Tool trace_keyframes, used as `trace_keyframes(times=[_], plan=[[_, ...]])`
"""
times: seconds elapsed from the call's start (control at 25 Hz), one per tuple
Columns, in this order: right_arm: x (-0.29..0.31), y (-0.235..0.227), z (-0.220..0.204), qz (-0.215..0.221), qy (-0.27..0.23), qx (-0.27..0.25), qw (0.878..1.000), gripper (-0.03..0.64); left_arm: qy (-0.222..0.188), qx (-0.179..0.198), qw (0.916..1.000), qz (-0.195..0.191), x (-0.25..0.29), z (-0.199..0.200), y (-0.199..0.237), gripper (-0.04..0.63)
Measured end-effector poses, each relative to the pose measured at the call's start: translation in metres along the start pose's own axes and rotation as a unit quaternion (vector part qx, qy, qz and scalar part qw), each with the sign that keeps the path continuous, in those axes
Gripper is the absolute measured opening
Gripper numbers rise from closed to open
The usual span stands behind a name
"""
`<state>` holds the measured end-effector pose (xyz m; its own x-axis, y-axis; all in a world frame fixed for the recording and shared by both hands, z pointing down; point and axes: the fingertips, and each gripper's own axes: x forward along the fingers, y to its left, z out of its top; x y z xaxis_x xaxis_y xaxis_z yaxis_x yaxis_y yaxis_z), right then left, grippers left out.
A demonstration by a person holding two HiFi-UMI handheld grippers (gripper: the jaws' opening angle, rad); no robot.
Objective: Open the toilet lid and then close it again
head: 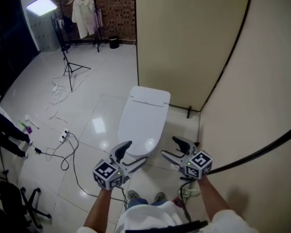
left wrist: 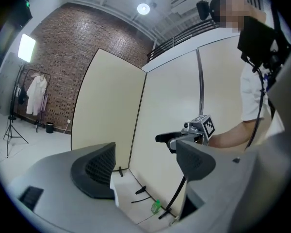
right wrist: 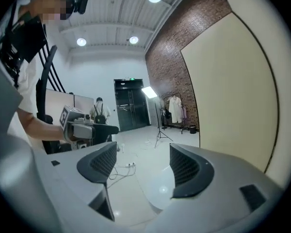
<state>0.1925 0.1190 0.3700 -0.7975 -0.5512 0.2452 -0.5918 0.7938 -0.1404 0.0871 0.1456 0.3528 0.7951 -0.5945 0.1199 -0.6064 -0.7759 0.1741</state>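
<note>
White toilet lid (head: 140, 123) lies shut on the bowl, its long way pointing away from the person; its front edge sits just ahead of the left gripper (head: 136, 153), the nearer one; the right gripper (head: 169, 147) waits beside; both gape wide, holding nothing.

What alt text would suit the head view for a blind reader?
A white toilet, lid closed, stands on a glossy floor beside beige partitions. A person above it holds the left gripper and right gripper open near its front edge. Beyond are cables and a light stand.
</note>
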Motion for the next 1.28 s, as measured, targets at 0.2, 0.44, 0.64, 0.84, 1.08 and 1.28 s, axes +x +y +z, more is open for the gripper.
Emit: trace_keyframes(times=[0.2, 0.44, 0.64, 0.84, 1.08, 1.28], plan=[[-0.009, 0.01, -0.017, -0.002, 0.011, -0.008, 1.0, 0.351, 0.005, 0.011, 0.9999, 0.0, -0.001, 0.003, -0.007, 0.388], [-0.01, 0.018, -0.019, 0.002, 0.018, -0.028, 0.999, 0.351, 0.033, 0.011, 0.9994, 0.005, -0.002, -0.001, -0.01, 0.388], [-0.018, 0.021, -0.019, -0.01, -0.005, -0.031, 0.999, 0.351, 0.02, 0.012, 0.9995, 0.023, -0.004, -0.002, -0.011, 0.387], [-0.015, 0.009, -0.022, -0.032, -0.015, -0.041, 0.999, 0.352, 0.008, 0.024, 0.9993, 0.029, -0.006, 0.003, 0.006, 0.388], [0.01, 0.004, -0.051, -0.064, 0.007, -0.026, 0.998, 0.351, 0.038, 0.052, 0.9979, 0.008, -0.011, -0.006, 0.056, 0.388], [0.063, 0.027, -0.072, -0.132, 0.045, -0.05, 0.989, 0.352, 0.083, 0.101, 0.9908, -0.036, -0.033, -0.032, 0.137, 0.388]])
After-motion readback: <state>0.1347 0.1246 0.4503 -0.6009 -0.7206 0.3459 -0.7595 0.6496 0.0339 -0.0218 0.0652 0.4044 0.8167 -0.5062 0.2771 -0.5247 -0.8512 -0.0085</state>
